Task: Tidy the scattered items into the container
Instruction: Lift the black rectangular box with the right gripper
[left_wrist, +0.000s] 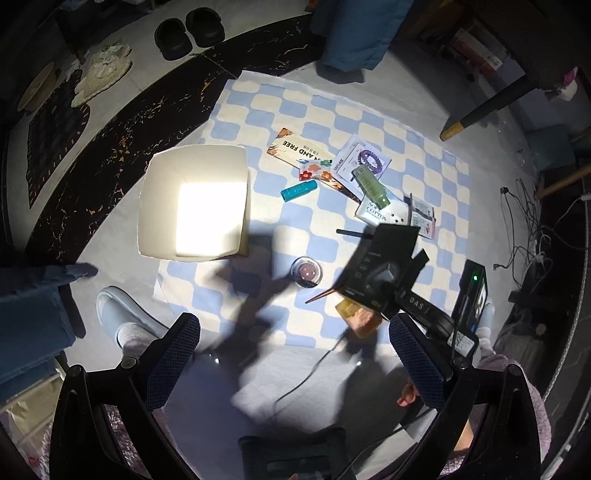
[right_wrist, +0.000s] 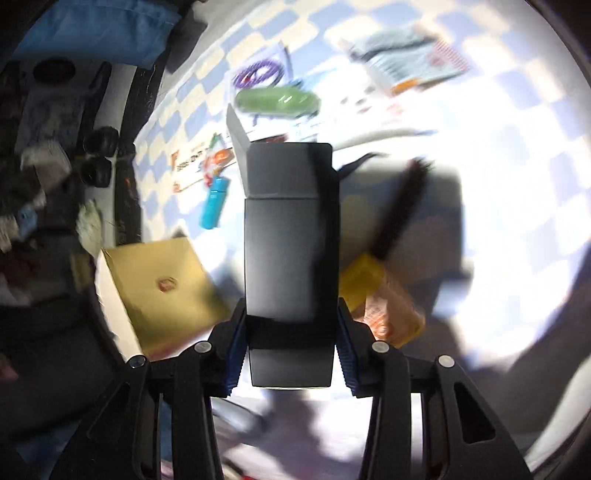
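Right gripper (right_wrist: 291, 354): fingers pinching black box (right_wrist: 290, 236), lifted above checkered mat (left_wrist: 258, 110). Left gripper (left_wrist: 295, 362): fingers spread, nothing between. White container (left_wrist: 195, 203) at mat's left edge, interior unobstructed.

Black plastic tongs (left_wrist: 293, 354) with ribbed blue pads (left_wrist: 173, 354) and silver screws (right_wrist: 202, 346), carried by a person in a fuzzy lilac sleeve (left_wrist: 532, 406), grey sock and pale blue slipper (left_wrist: 122, 310).
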